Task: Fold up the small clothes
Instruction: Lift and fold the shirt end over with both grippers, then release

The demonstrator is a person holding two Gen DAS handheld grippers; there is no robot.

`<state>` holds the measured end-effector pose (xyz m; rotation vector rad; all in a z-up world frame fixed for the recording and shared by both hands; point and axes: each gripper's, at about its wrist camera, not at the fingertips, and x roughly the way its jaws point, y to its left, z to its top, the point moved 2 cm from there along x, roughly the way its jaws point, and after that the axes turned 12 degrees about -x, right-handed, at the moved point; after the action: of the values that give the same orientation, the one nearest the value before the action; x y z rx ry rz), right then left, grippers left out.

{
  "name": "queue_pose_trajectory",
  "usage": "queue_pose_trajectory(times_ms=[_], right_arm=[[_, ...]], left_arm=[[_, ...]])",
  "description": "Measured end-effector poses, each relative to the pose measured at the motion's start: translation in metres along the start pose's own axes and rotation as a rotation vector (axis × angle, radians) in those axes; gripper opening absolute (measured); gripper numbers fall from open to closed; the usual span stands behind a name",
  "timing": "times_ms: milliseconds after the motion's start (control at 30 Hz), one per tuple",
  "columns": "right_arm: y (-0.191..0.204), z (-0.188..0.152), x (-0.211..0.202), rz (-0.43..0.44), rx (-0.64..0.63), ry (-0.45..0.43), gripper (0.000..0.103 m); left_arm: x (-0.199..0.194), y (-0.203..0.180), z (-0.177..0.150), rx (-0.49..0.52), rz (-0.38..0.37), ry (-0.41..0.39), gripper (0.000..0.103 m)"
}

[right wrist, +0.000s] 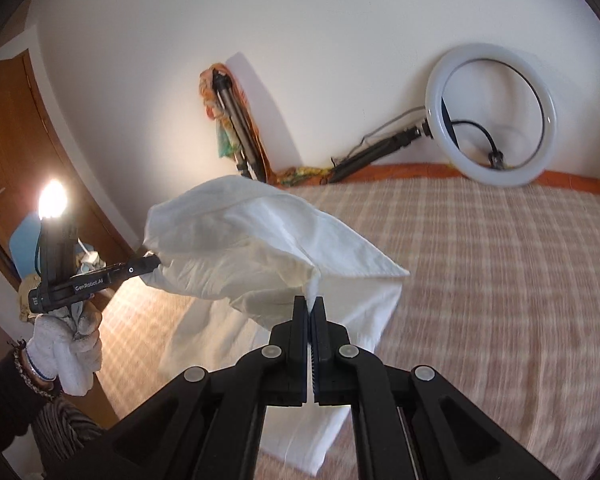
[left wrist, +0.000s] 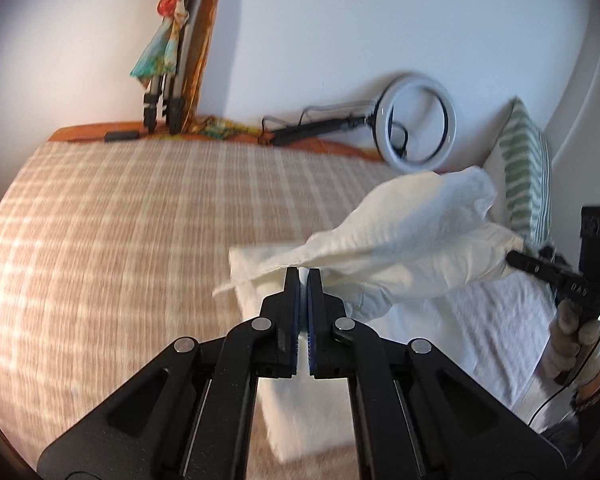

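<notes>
Left gripper [left wrist: 303, 274] clamped on white cloth [left wrist: 400, 232]. Right gripper [right wrist: 309, 303] pinching its other end. Cloth hangs over checked bedspread [left wrist: 120, 220].

Checked bed cover [left wrist: 120, 220]; white cloth [left wrist: 480, 320], ring light [right wrist: 490, 114] lying on it.

Your left gripper [left wrist: 303, 274] and right gripper [right wrist: 309, 304] both angle downward, jaws clamped tight, gloved hands [right wrist: 66, 344] gripping the handles.
</notes>
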<state>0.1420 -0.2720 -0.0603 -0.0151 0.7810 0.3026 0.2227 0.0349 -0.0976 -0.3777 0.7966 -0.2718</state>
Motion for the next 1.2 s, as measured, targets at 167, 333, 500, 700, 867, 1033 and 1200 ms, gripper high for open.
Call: queue_pose_trajectory(times_ms=[167,333,500,700,867,1033,1200], right_arm=[[0.023,-0.037,-0.006,-0.041,-0.062,0.049,0.006],[0.045,-0.075,-0.012,-0.067,-0.146,0.133,0.024],[0.044,-0.093,-0.026,-0.048,-0.099,0.132,0.035],[0.006,-0.101,-0.017,0.039,0.199,0.112,0.04],[-0.011,-0.107,0.005,0.107,0.343,0.129,0.04],[-0.01,-0.115,0.028,0.171,0.382,0.176,0.018],[-0.01,-0.105,0.014,0.18,0.387,0.125,0.0]], left_arm=[[-0.007,0.004,-0.037,0.039,0.027,0.042,0.001],[-0.031,0.017,-0.071,0.004,0.021,0.064,0.001],[-0.052,0.027,-0.082,-0.025,0.012,0.054,0.005],[-0.037,0.046,-0.064,-0.189,-0.035,0.082,0.025],[-0.008,0.045,-0.063,-0.229,-0.042,0.163,0.025],[0.005,0.043,-0.066,-0.238,-0.057,0.202,0.004],[-0.012,0.035,-0.06,-0.255,-0.11,0.168,0.001]])
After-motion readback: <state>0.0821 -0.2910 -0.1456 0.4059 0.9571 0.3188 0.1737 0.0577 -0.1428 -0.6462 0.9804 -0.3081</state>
